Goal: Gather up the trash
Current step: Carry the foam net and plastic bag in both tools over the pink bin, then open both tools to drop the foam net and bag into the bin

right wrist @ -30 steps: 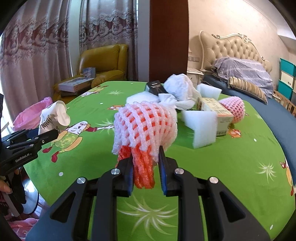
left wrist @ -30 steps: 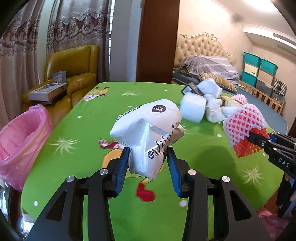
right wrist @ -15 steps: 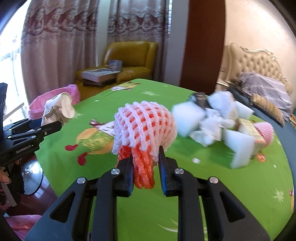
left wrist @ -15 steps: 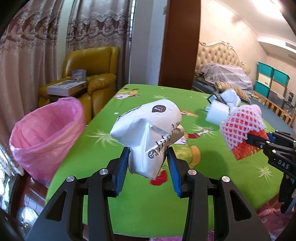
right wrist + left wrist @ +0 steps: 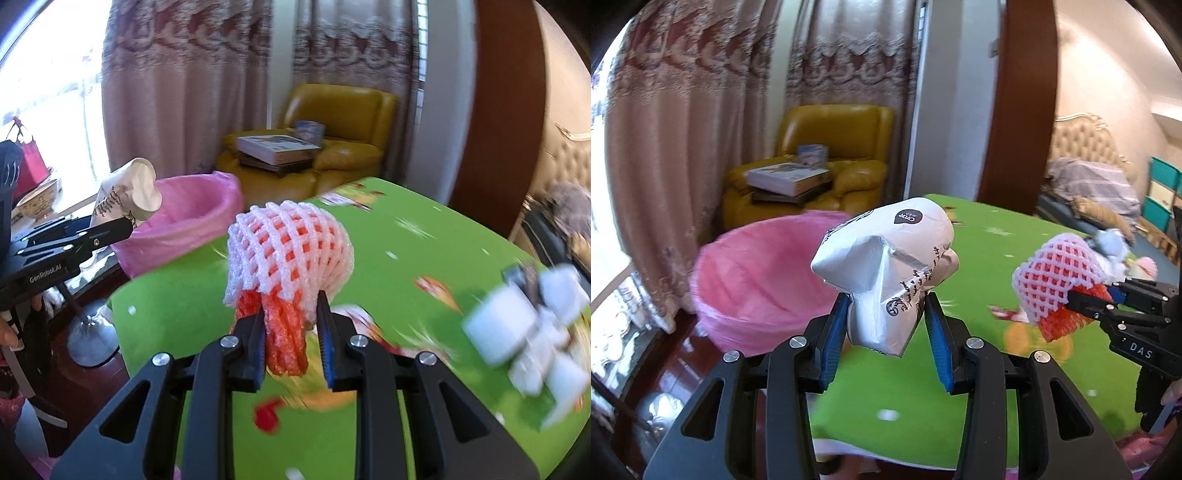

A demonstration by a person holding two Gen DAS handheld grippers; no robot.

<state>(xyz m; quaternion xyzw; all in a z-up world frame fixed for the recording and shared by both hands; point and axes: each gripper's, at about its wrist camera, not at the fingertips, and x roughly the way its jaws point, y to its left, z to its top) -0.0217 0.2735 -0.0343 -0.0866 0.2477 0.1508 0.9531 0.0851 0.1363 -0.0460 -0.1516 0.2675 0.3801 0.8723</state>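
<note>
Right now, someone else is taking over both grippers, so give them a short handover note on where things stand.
Left gripper: shut on the crumpled white paper bag, held in the air near the pink-lined trash bin.
Right gripper: shut on the pink and orange foam fruit nets, above the green table.
Done: both pieces picked up; neither dropped yet.
Left: release both into the bin, then fetch the white foam blocks and wrappers on the table.

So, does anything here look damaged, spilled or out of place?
Nothing looks spilled. The white paper bag in the left gripper is crumpled, and the foam fruit net in the right gripper is squashed, as trash would be. Foam blocks lie scattered on the green table, not in the pink-lined bin.
</note>
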